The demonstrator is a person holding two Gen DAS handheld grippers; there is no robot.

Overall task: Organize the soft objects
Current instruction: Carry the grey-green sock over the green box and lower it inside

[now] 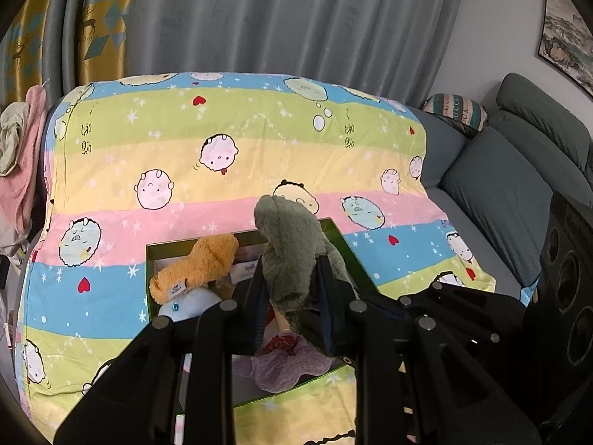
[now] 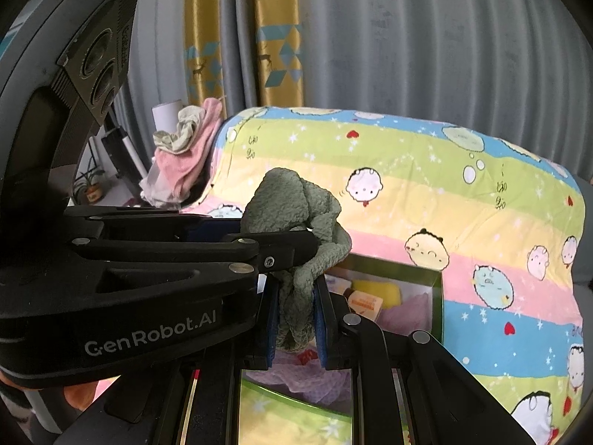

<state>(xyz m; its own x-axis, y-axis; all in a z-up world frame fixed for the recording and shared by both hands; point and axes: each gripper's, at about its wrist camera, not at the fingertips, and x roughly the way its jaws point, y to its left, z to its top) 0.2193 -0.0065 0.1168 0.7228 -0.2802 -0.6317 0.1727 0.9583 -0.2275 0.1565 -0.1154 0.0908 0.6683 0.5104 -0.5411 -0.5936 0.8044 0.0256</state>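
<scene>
A fuzzy grey-green soft toy (image 1: 289, 244) hangs above an open green-rimmed box (image 1: 149, 282). My left gripper (image 1: 292, 285) is shut on its lower part. In the right wrist view my right gripper (image 2: 296, 315) pinches a dangling limb of the green toy (image 2: 292, 200) between blue pads, and the left gripper (image 2: 267, 237) reaches in from the left, clamped on the same toy. Inside the box lie an orange plush (image 1: 200, 267), a white-and-blue plush (image 1: 192, 304), tissue packs (image 1: 244, 270) and a lilac cloth (image 1: 289, 367).
The box (image 2: 439, 296) rests on a striped cartoon blanket (image 1: 259, 141) spread over a grey-blue sofa (image 1: 500, 178). A pink towel heap (image 1: 22, 155) sits at the left, a patterned pillow (image 1: 456, 111) at the back right. Grey curtains (image 1: 296, 18) hang behind.
</scene>
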